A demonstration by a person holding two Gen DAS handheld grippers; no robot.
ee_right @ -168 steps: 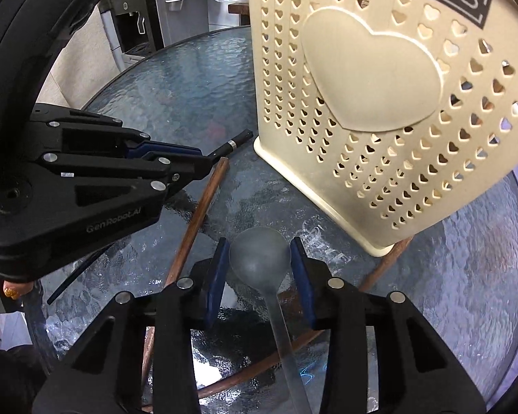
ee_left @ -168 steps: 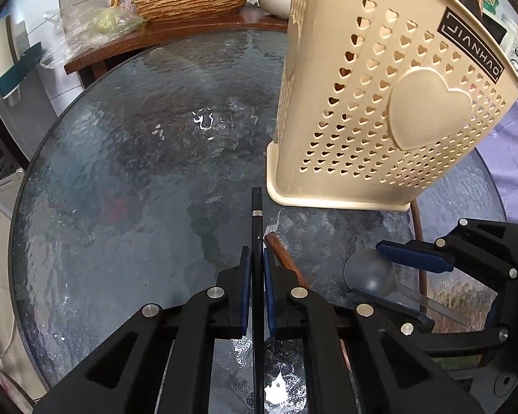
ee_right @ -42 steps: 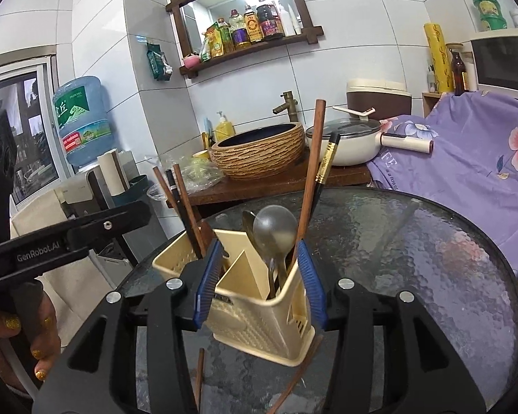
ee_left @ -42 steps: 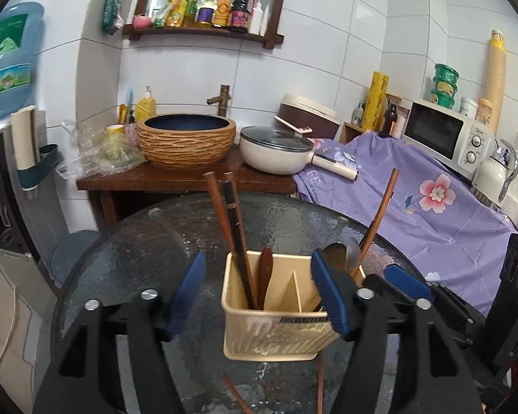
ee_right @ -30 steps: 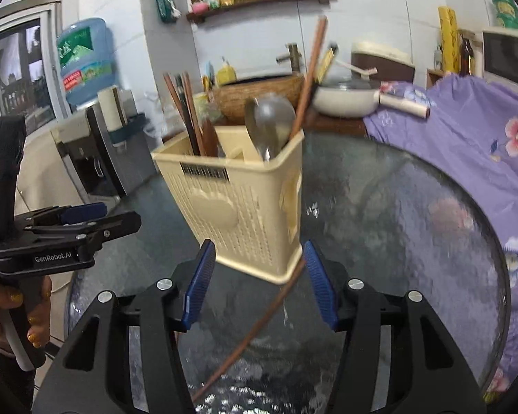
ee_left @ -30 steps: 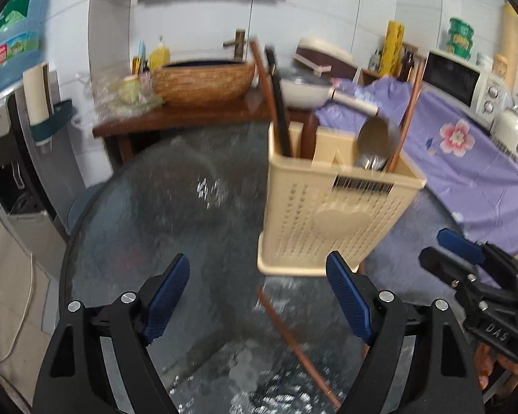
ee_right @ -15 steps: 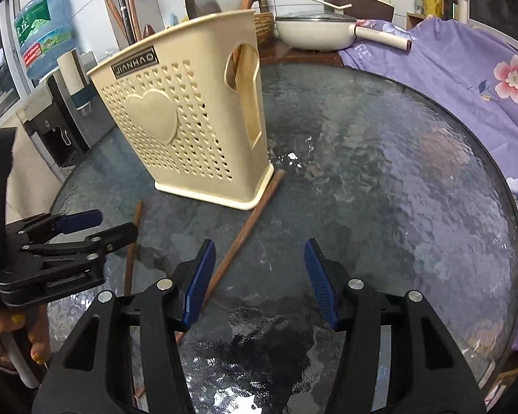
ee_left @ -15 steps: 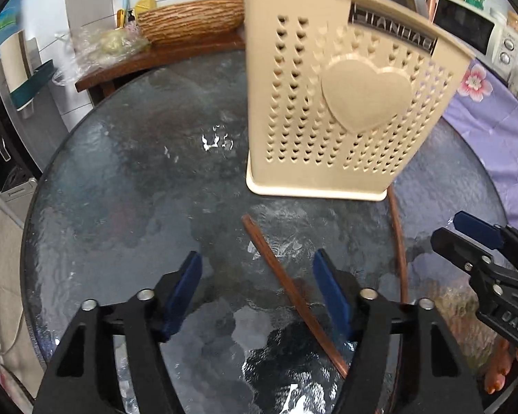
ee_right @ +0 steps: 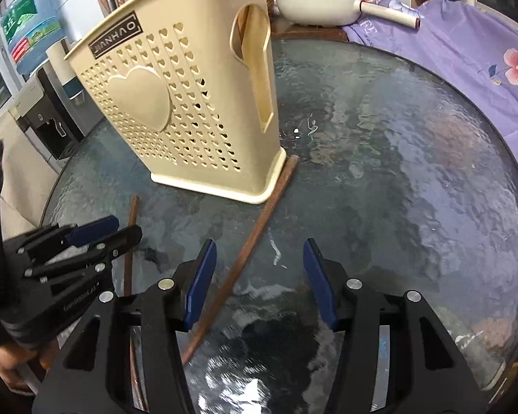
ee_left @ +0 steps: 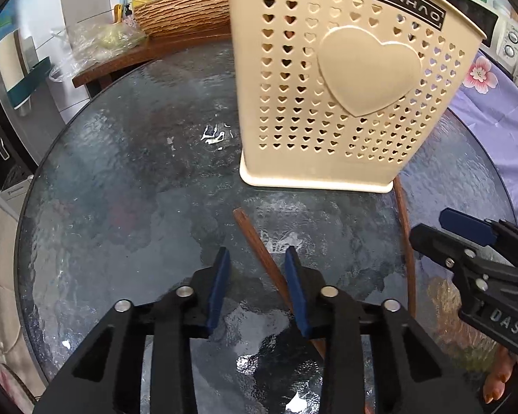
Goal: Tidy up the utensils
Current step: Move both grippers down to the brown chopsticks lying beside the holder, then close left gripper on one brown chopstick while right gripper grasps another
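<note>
Both grippers have dropped low over the round glass tabletop (ee_left: pixel 114 179) within the last second, after hovering level with the rim of the cream utensil holder (ee_left: pixel 342 79); the jaws of both stand apart and hold nothing. The left gripper (ee_left: pixel 257 286) now straddles a brown wooden chopstick (ee_left: pixel 259 245) lying flat at 12 o'clock just ahead of it, running up toward the holder's base but stopping short of it. The right gripper (ee_right: pixel 259 276) straddles a second chopstick (ee_right: pixel 255 238), whose far tip lies just beside the holder's corner at 12 o'clock. This suggests the earlier utensils are already stowed and these two loose sticks are what remains to be picked up. The holder stands upright near the middle of the tabletop, a few handles showing above its rim. Each gripper appears in the other's view, near but apart. Open glass spreads to 10 o'clock of the left gripper and 2 o'clock of the right; farther off a purple flowered cloth (ee_right: pixel 466 41) borders the tabletop.
</note>
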